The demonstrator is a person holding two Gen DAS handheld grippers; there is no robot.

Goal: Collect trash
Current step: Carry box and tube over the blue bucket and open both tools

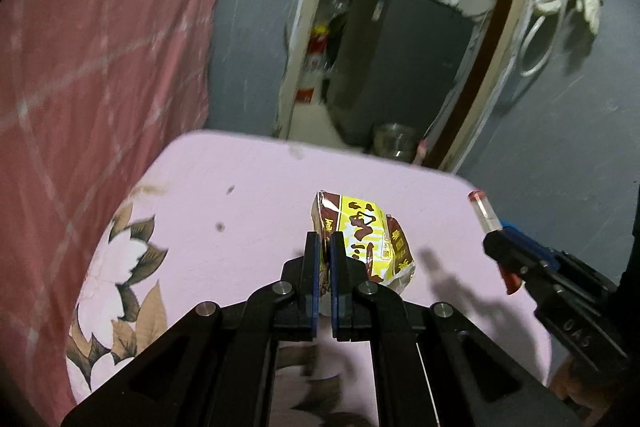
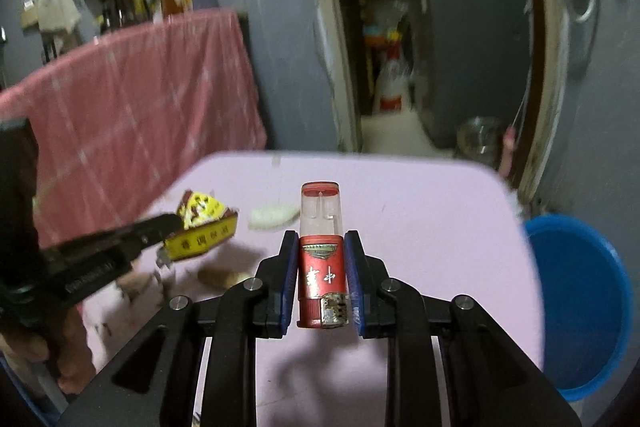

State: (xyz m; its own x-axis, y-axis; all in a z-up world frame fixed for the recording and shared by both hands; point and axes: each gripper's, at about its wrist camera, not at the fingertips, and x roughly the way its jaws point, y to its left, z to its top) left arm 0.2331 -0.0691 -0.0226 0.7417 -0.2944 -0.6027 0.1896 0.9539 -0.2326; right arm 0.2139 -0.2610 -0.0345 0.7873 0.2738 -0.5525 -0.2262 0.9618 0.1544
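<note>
Red lighter (image 2: 321, 275) bearing Chinese characters, yellow-brown wrapper (image 1: 362, 239)

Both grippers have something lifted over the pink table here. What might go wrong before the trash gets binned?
1. The left gripper pinches only an edge of the crumpled yellow-and-brown snack wrapper; it may slip out.
2. The red lighter with a clear plastic end sticks far out past the right gripper; it may tilt or drop.
3. The blue plastic bucket stands off the table's right edge, so an early release would miss it.
</note>
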